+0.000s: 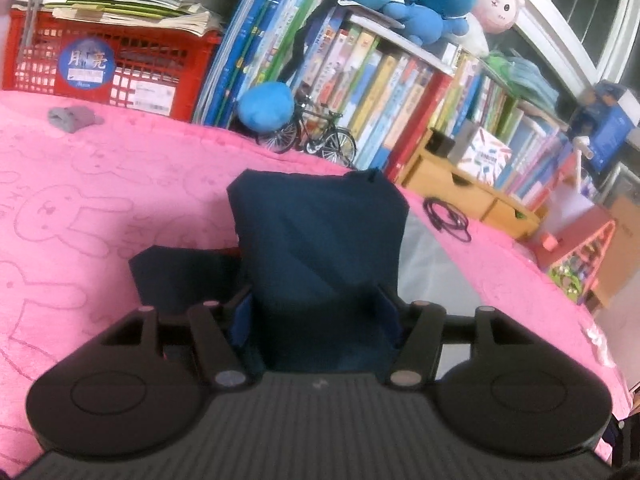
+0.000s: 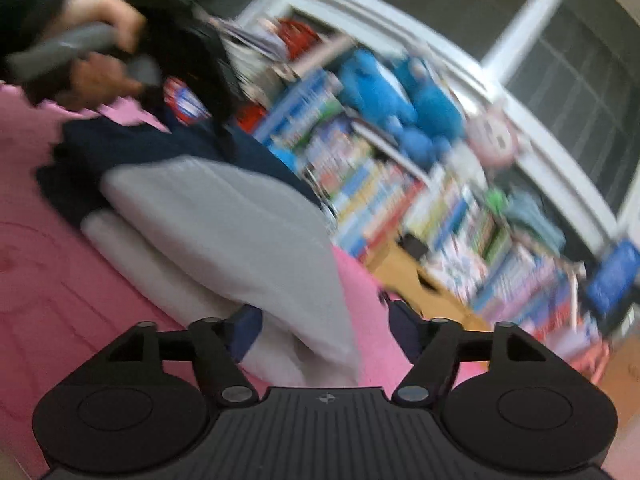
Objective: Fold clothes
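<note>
Between my left gripper (image 1: pixel 316 322) fingers, spread apart and gripping nothing, lies the folded navy blue cloth garment (image 1: pixel 320 240) on the pink rabbit-patterned blanket (image 1: pixel 80 220). My right gripper (image 2: pixel 320 328) stands wide open around an edge of the folded grey-white garment (image 2: pixel 224 216), pads apart from it.

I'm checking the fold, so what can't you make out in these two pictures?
- Navy garment: left wrist view, near edge hidden behind the left gripper, so contact is unclear.
- Grey folded garment: right wrist view, motion blur hides its layers; near corner lies between the right gripper fingers.
- Bookshelf: titles blurred.
- Hand: cut off by the top-left edge.
</note>
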A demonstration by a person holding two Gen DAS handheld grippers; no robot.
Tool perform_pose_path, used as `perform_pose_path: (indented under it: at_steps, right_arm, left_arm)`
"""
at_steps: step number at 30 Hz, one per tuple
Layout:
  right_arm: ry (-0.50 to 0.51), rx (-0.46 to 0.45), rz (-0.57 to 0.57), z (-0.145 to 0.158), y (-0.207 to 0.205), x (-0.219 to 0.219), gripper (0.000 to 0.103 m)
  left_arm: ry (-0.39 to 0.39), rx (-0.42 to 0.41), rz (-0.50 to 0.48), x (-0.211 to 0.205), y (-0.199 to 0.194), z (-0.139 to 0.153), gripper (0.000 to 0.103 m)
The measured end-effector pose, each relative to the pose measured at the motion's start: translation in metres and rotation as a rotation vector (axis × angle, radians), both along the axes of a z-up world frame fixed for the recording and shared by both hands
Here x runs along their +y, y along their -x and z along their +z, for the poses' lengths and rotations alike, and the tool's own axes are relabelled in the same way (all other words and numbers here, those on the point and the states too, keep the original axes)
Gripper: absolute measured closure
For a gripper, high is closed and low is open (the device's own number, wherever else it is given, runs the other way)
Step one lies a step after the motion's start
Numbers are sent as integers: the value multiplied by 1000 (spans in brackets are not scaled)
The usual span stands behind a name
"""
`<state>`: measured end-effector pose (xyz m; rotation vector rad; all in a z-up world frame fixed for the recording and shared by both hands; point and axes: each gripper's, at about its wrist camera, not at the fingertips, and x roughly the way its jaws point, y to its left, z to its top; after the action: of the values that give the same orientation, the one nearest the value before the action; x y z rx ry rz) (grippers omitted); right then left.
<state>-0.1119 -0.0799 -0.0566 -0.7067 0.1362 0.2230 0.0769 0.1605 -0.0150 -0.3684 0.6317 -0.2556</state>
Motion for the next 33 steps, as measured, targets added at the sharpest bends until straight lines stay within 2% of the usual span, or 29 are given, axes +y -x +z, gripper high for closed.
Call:
perform_pose_path:
  at_steps: [4, 10, 13, 14, 15, 16, 17, 18, 20, 22, 25, 30, 33]
  right_arm:
    - [72, -28, 139, -7, 10, 30, 25]
    - [156, -45, 273, 0, 6, 80, 28]
    - [153, 4, 317, 8, -7, 101, 32]
    - [153, 30, 327, 8, -13, 107, 46]
    - [150, 60, 333, 8, -19, 112, 66]
    - [139, 88, 329, 8, -24, 116, 74]
    - [120, 109, 320, 9, -28, 119, 83]
    - [99, 121, 312, 11, -30, 121, 87]
    - [57, 112, 310, 20, -27, 119, 90]
    - [35, 96, 320, 27, -23, 118, 91]
    - [27, 90, 352, 30, -18, 118, 91]
    - [47, 113, 375, 21, -17, 126, 91]
    - [55, 122, 380, 16, -20, 129, 91]
  left_arm:
    - [14, 3, -20, 5, 1, -1, 43]
    - [46, 3, -30, 14, -4, 1, 43]
    - [73, 6, -22, 18, -11, -1, 42]
    - [91, 20, -10, 20, -16, -2, 43]
    - [98, 31, 10, 21, -20, -3, 43]
    - [99, 38, 34, 22, -22, -4, 47]
    - [94, 31, 51, 24, -23, -3, 60]
    - [89, 8, 61, 25, -21, -1, 67]
    - [76, -46, 67, 27, -12, 8, 81]
    - [35, -109, 71, 28, -1, 18, 85]
    - [-39, -157, 80, 28, 7, 23, 85]
    - [-126, -127, 108, 30, 3, 10, 84]
    - [-174, -142, 186, 37, 9, 10, 84]
